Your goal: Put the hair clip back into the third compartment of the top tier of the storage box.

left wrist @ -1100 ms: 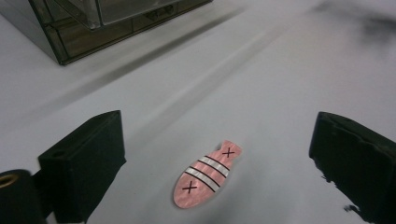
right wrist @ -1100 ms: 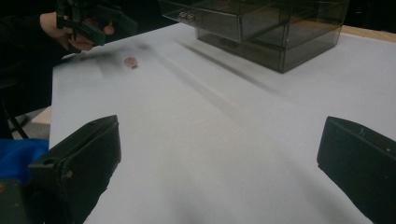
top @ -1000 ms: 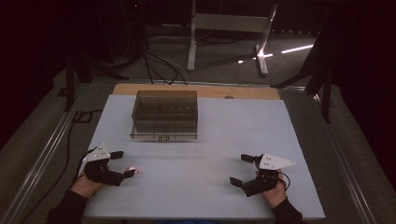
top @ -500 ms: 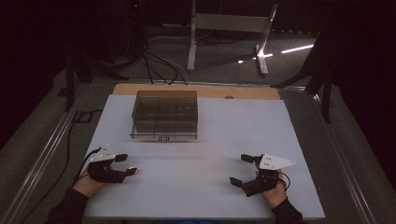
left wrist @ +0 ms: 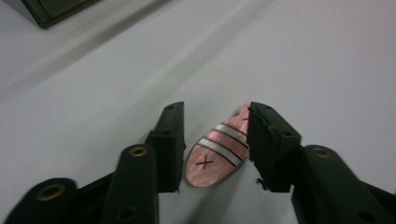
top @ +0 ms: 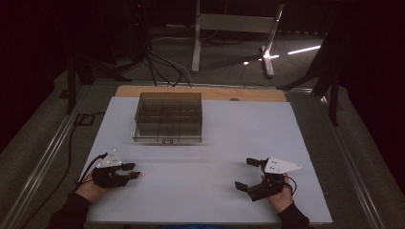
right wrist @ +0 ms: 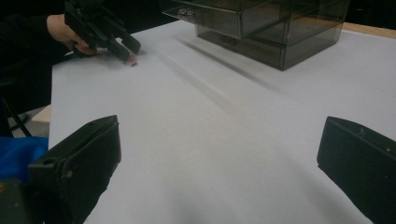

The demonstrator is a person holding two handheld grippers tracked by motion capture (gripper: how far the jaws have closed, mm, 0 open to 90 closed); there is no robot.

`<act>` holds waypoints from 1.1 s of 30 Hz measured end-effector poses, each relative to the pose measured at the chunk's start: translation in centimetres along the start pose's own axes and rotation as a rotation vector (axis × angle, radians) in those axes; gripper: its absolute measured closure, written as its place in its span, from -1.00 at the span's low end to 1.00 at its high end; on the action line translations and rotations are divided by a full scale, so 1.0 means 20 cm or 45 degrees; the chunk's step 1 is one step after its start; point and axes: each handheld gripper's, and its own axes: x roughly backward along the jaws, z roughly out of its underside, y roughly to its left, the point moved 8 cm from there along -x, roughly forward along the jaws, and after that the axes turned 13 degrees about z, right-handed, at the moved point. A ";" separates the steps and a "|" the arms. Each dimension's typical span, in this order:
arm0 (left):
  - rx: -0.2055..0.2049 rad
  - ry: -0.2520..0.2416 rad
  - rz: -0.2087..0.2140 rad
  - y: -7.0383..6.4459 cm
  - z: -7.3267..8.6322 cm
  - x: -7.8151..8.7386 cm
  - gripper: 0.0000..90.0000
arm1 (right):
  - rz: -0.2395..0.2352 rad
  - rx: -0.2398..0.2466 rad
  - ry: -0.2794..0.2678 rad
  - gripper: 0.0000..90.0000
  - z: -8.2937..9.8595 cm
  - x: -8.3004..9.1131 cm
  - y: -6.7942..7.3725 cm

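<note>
1. Tabletop [top: 210, 200] comes first by size: a pale, matte, smooth sheet over a wooden board whose edge shows at the far side. Its plain flat surface makes small things easy to see and pinch, which is probably why the work is laid out on it.

2. Smoky translucent drawer box [top: 168, 118] stands toward the far left of the sheet, well apart from both hands. It is rigid plastic, square-cornered, with inner dividers showing through the walls and a small handle on the near face. Judging by that, it is there to receive or supply small items.

3. Right gripper [top: 248, 174] rests low on the near right of the sheet, its black blocky jaws spread wide with nothing between them. It looks parked, waiting while the other hand works.

4. Left gripper [top: 134, 173] lies at the near left, tilted down toward the sheet. In the left gripper view its two matte black jaws stand a little apart on either side of the pink piece; whether they press on it I cannot tell, though a gap shows beside one jaw.

5. Pink piece [left wrist: 215, 154] is smallest: a flat, rounded oval with a coppery sheen, two silvery stripes and a black cross mark. It lies between the left jaws, seemingly flat on the sheet, lined up for a pinch across its narrow width.
</note>
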 end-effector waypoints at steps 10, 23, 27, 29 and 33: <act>-0.072 0.027 0.006 -0.02 0.01 0.00 0.54 | 0.003 0.003 0.006 -1.00 0.00 0.00 0.00; -0.153 0.024 -0.017 -0.08 -0.02 0.02 0.91 | 0.009 -0.002 0.012 -1.00 0.01 0.00 0.00; -0.174 0.074 -0.005 -0.10 -0.01 -0.01 0.93 | 0.009 0.000 0.013 -1.00 0.01 0.00 0.00; -0.166 0.070 0.006 -0.10 -0.01 -0.02 0.93 | 0.009 -0.002 0.013 -1.00 0.01 0.00 0.00; -0.163 0.069 0.010 -0.10 -0.01 -0.03 0.93 | 0.009 0.002 0.012 -1.00 0.01 0.00 0.00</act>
